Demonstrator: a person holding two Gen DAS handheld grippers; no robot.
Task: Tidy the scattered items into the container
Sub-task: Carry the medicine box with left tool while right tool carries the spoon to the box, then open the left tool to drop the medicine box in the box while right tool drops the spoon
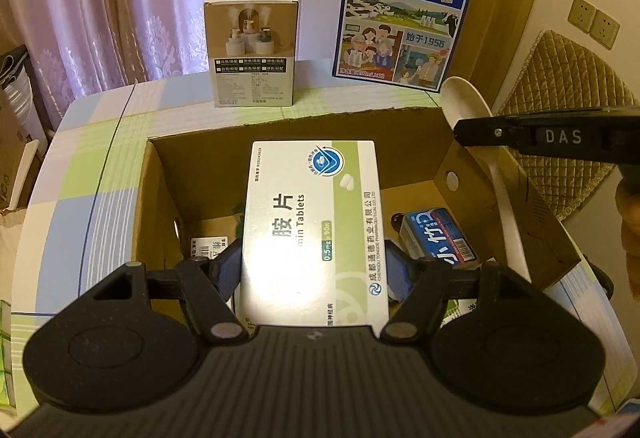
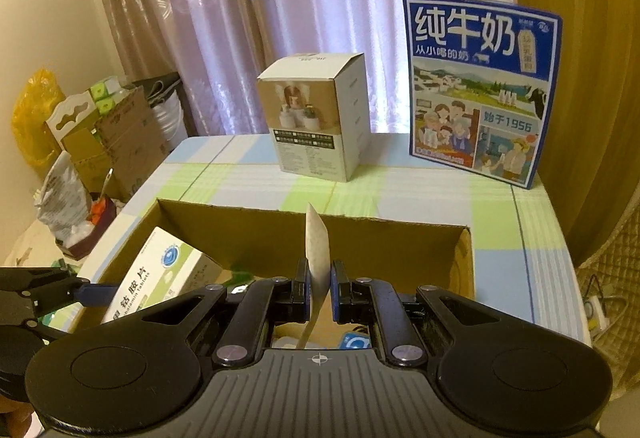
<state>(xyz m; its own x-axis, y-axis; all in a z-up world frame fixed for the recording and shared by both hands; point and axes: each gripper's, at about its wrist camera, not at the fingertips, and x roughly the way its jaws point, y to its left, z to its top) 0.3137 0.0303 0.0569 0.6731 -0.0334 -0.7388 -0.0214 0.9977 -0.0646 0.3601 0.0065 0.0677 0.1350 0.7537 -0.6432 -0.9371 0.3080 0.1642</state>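
Observation:
My left gripper [image 1: 314,270] is shut on a white and green tablet box [image 1: 316,222], held over the open cardboard box [image 1: 280,126]. The same tablet box [image 2: 160,278] shows at the lower left of the right wrist view, with the left gripper's blue pad on its side. My right gripper [image 2: 320,290] is shut on a white plastic spoon [image 2: 317,242], edge-on, its bowl pointing up above the cardboard box [image 2: 360,234]. In the left wrist view that spoon [image 1: 468,106] hangs over the carton's right wall. A blue packet [image 1: 438,236] lies inside the carton.
A small white product box [image 1: 252,46] and a tall blue milk carton pack [image 1: 404,14] stand on the checked tablecloth [image 1: 100,142] behind the cardboard box. Curtains hang behind the table. Stacked cartons and bags [image 2: 100,142] sit to the left of the table.

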